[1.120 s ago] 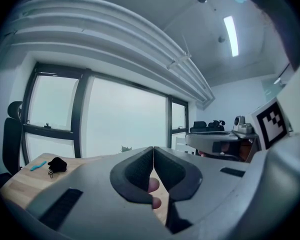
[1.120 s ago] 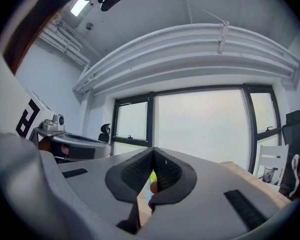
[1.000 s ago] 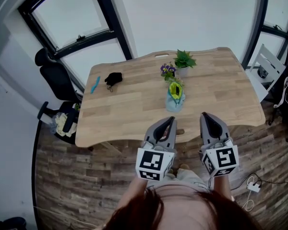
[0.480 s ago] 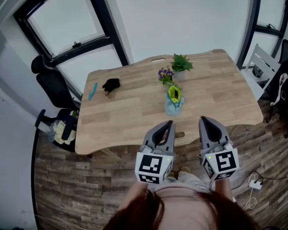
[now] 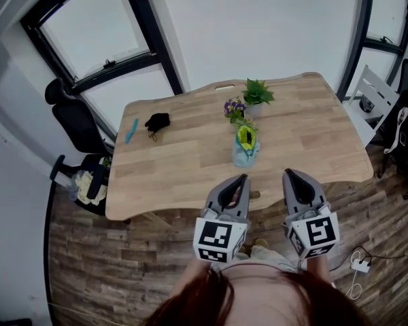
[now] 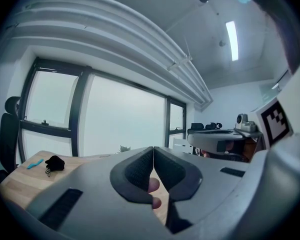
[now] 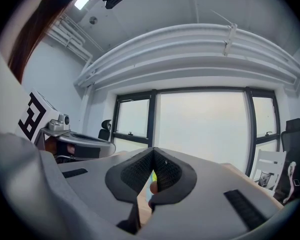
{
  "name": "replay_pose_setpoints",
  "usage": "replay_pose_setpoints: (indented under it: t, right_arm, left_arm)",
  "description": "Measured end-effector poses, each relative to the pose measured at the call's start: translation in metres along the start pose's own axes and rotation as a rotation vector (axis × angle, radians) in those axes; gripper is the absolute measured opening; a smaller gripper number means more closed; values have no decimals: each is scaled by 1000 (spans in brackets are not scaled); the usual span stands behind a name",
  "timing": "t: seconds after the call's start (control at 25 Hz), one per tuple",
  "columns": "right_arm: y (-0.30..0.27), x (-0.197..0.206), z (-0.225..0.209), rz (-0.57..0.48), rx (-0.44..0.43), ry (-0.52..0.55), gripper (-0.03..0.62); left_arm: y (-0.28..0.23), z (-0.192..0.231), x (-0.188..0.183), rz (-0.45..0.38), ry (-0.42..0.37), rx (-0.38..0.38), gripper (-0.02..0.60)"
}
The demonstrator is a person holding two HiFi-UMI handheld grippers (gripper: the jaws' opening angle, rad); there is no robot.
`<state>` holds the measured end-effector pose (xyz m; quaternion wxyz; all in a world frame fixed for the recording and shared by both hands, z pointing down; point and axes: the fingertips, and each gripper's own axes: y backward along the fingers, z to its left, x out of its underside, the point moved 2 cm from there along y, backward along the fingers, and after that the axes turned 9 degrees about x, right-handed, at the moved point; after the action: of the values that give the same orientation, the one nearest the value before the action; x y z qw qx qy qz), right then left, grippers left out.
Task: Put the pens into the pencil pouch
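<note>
Now, blue pen (image 5: 131,130) lies far left across the bench (image 5: 190,168), long axis pointing away; left gripper (image 5: 242,179) nearer than right gripper (image 5: 288,174); both sets of fingers (image 6: 137,169) together, empty.

pouch (image 5: 245,152) contents unclear, white chair (image 5: 379,89) half-hidden

Soft, even daylight — sharp focus, fisheye-warped dark edges
</note>
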<state>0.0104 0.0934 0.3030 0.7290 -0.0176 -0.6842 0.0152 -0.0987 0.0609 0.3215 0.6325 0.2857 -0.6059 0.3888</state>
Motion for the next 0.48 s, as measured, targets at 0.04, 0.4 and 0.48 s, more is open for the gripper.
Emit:
replay_pose_setpoints:
  t: [0.04,0.4,0.48]
  right_arm:
    - [0,0,-1,1,-3,2,0]
    - [-3,1,-15,7,-7,22,0]
    - [-3,2,-19,9,-5,20,0]
  left_arm:
    - [-1,0,0,0,1,0,3]
    - [-17,-7,0,5,-3,14,3]
    - [-20,-9,-1,4,-1,18,3]
